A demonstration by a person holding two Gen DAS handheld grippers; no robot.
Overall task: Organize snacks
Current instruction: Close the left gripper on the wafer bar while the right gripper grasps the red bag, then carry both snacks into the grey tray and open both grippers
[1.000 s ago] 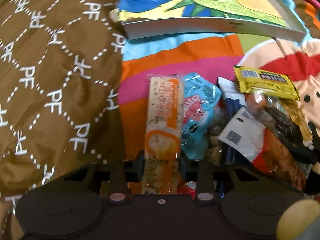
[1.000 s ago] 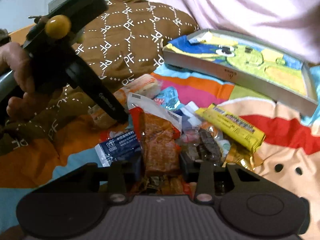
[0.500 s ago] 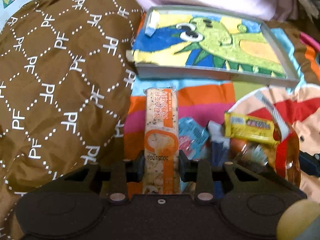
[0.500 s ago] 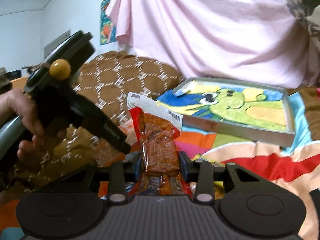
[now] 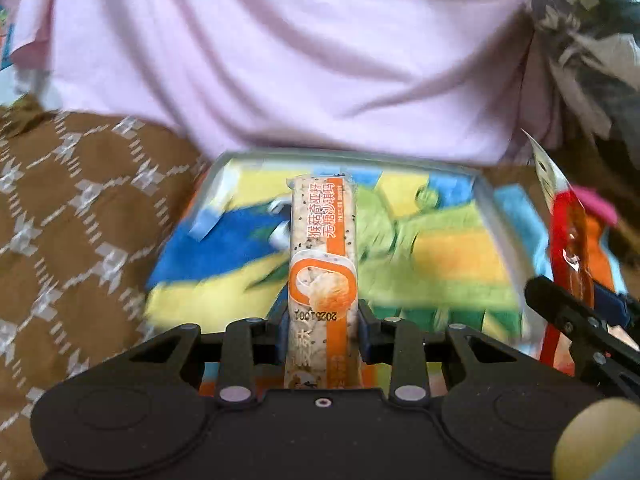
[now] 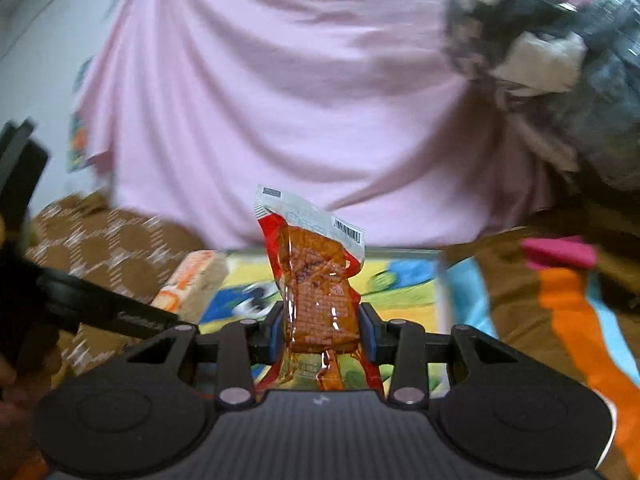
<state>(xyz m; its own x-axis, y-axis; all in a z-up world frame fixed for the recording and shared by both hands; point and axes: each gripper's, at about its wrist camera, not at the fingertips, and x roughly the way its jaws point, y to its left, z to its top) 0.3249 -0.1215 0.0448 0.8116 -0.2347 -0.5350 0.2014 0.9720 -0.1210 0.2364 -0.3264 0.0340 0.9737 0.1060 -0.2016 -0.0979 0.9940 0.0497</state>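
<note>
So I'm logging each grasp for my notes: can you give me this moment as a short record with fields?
left gripper: shut on long orange-and-white speckled snack bar
right gripper: shut on clear red-edged packet of brown dried tofu
ahead: shallow grey tray with cartoon picture base
backdrop: pink cloth
left side: brown patterned quilt

Under my two grippers runs a bed spread with a striped blanket (image 6: 568, 320): orange, light blue, brown and a pink patch on the right. On the far side, straight ahead, a shallow grey-rimmed tray (image 5: 490, 204) lies flat on it, its floor printed with a blurred cartoon in blue, yellow and green. Just left of the tray, touching its left rim, a brown quilt (image 5: 76, 240) with a white lattice pattern bulges up. Pale pink cloth (image 5: 304, 56) hangs behind the tray.
</note>
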